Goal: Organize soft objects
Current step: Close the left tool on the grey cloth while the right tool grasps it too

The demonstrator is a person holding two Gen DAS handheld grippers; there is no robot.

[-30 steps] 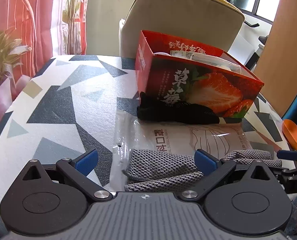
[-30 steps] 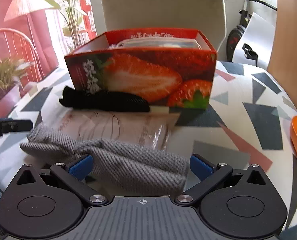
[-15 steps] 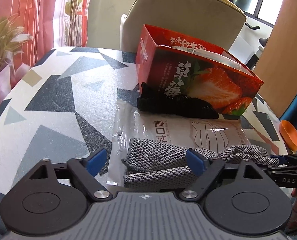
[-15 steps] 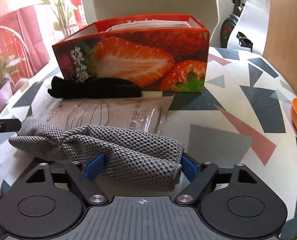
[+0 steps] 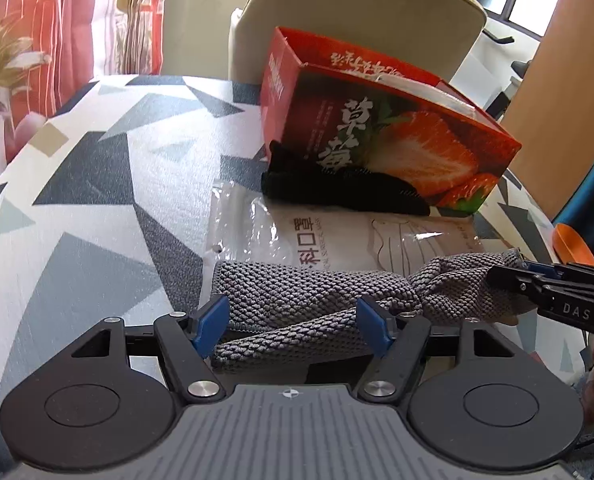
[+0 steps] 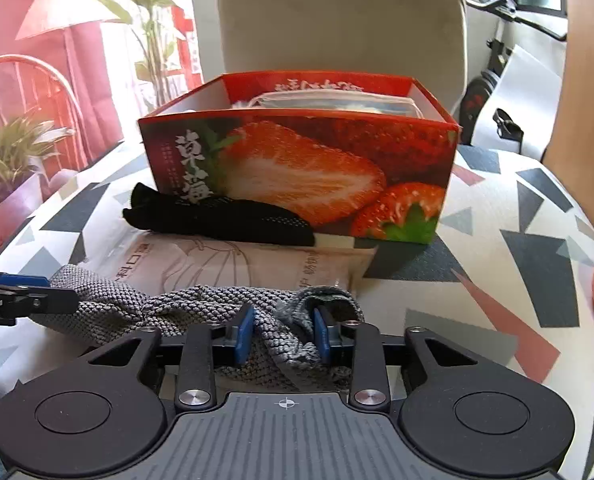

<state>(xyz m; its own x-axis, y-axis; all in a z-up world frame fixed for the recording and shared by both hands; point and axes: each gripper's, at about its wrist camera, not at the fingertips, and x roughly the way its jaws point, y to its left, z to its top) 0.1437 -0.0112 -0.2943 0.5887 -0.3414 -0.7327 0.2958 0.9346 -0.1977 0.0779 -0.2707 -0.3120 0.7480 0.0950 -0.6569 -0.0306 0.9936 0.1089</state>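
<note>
The table (image 6: 509,216) wore a cloth with grey, black and pink triangles, and a beige chair (image 6: 341,24) stood behind it at 12 o'clock. A grey knitted cloth (image 5: 309,292) lay near the front edge, partly on a clear plastic packet (image 5: 337,236).

The left gripper (image 5: 293,320) sat around one end of the grey cloth. Its jaws had just been closing and stood fairly wide, with the blue pads at the cloth's sides. It could not be told if they pressed hard yet. The right gripper (image 6: 285,332) had just been closing too, and its narrow jaws pinched a bunched bit of the other end.

The red strawberry box (image 6: 301,176) stood open at 12 o'clock from both grippers. Something pale and wrapped lay inside it, but it was too hidden to name. A black glove-like thing (image 6: 221,216) leaned against the box's front, outside it.

The cloth looked floppy. If the left side was not held tight, that end might slip and droop. The packet under it might drag along too. The box looked partly full, so the cloth might hang over the rim.
</note>
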